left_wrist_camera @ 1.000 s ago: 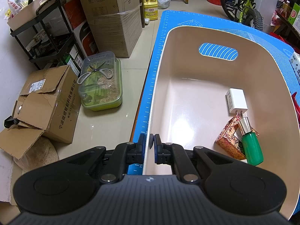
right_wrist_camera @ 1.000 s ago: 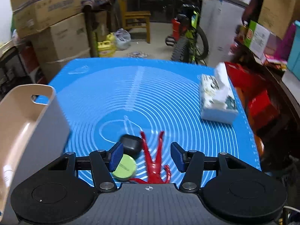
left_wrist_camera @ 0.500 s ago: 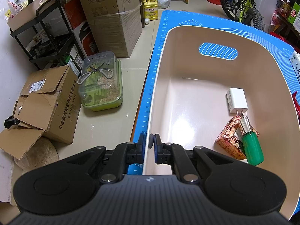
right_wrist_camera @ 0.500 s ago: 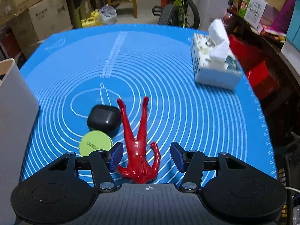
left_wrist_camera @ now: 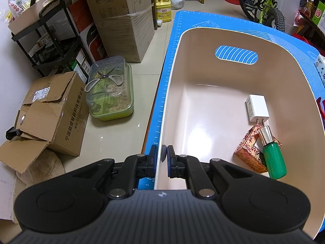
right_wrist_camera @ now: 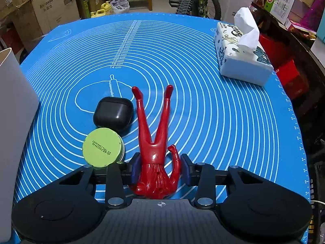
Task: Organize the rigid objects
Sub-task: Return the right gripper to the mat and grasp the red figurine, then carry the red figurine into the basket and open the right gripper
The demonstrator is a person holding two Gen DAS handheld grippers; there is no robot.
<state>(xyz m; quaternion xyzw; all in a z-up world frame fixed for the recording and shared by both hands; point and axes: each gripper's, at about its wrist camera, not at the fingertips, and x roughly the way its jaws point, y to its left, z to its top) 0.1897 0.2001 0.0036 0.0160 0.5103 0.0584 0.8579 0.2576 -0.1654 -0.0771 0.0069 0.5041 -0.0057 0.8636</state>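
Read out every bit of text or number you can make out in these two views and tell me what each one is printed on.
"14 cm" rising to "30 cm": ring scale on the blue mat; higher marks blur.
"Imraxss", roughly: cardboard box.
"立白": yellow jug.
"宁波微煌智能科技有限公司": torn floor carton.
Green tin: upside-down printed code, too small.
Tissue box: print unreadable.

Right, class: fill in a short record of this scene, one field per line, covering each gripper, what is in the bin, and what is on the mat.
left gripper: shut on the near rim of the beige bin
right gripper: jaws closing around the red figure, which lies between them on the blue mat
in the bin: white charger, patterned box, green bottle
on the mat: black earbud case, green round tin, tissue box
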